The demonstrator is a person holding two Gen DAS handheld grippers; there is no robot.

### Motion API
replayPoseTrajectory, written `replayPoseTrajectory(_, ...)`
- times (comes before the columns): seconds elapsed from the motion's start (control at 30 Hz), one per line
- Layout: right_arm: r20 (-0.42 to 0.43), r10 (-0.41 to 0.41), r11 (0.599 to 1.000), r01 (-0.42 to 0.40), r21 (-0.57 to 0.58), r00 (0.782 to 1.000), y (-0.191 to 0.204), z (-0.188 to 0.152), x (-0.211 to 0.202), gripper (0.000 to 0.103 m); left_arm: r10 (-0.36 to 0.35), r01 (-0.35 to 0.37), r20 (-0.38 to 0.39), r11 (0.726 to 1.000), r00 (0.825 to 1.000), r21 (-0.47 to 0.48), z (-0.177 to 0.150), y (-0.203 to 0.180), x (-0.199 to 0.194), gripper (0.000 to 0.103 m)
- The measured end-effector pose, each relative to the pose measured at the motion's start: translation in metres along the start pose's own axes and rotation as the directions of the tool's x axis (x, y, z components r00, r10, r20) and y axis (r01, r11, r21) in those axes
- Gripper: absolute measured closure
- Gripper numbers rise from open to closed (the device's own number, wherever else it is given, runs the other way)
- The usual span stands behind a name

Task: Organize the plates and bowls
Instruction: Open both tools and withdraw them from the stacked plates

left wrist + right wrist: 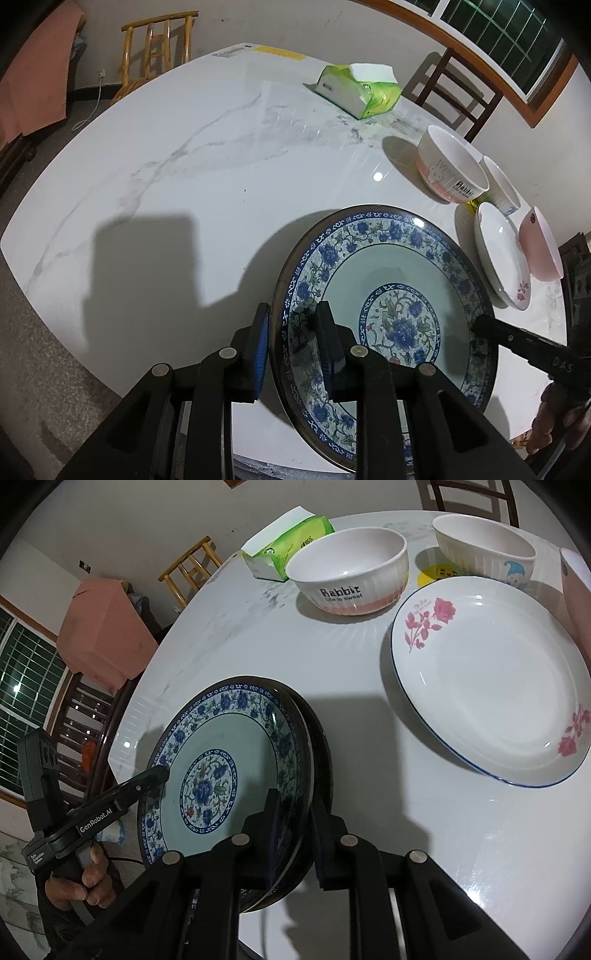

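Blue-patterned plate (388, 280) held above the white marble desk (166, 177), gripped at opposite rims: left tool (291, 332) and right tool (293, 827) are each clamped on its edge. A rose-printed plate (491, 686) and Rabbit bowl (349, 572) rest on the desk nearby.

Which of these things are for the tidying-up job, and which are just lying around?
For the job:
- blue flowered plate, pinched at its rim by the left claw and right claw
- white plate with pink roses
- Rabbit bowl
- gnome bowl
- pink bowl

Just lying about:
- green tissue pack
- yellow sticker
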State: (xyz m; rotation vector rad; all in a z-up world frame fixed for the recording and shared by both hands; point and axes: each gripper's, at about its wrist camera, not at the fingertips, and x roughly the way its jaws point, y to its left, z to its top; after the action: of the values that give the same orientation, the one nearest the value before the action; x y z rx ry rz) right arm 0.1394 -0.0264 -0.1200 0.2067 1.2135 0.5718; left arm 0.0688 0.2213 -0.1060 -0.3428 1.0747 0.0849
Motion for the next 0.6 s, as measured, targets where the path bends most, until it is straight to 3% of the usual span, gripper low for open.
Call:
replayPoseTrajectory(0.33, -0.023, -0.121, 0.991, 0.119, -0.053, 0.992, 0.020, 0.008, 0.007, 0.083, 0.005, -0.005, -0.003, 1.000, 1.000, -0.008, -0.002, 0.002, 0.004, 0.080)
replayPoseTrajectory(0.43, -0.027, -0.179, 0.979, 0.175, -0.109, 0.984, 0.030, 0.009, 0.008, 0.076, 0.024, -0.024, 0.005, 1.000, 1.000, 0.015, -0.003, -0.002, 0.004, 0.080)
replayPoseTrajectory(0.6, 0.013, -0.285, 0.938, 0.282, -0.201, 0.958, 0.046, 0.007, 0.011, 0.073, 0.030, -0.030, 0.013, 0.999, 0.999, 0.029, -0.004, -0.006, 0.004, 0.080)
